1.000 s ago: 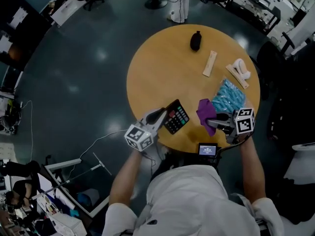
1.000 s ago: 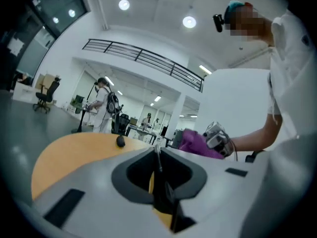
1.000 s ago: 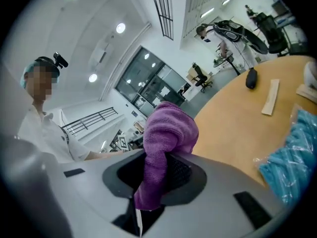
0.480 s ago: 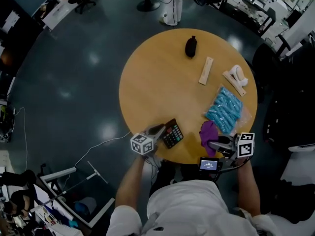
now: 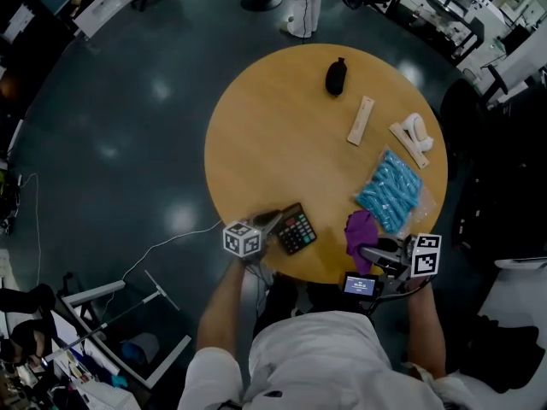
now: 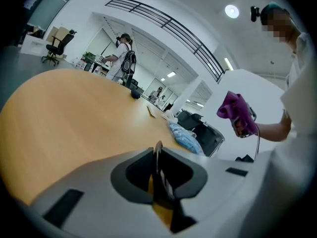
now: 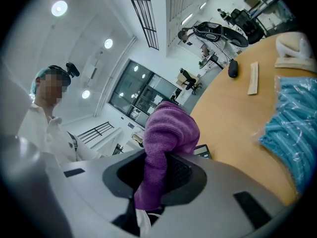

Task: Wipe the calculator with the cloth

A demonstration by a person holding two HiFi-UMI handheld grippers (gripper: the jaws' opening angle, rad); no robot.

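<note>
My L gripper seems pinched on calculator edge, lower centre; R gripper clenches cloth, so wiping may twist it loose.

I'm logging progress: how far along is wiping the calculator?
Done: the right gripper has the purple cloth clamped; the left gripper grips the calculator at the table's near edge. In hand: the two held side by side, not touching. Left: seemingly all the wiping.
</note>
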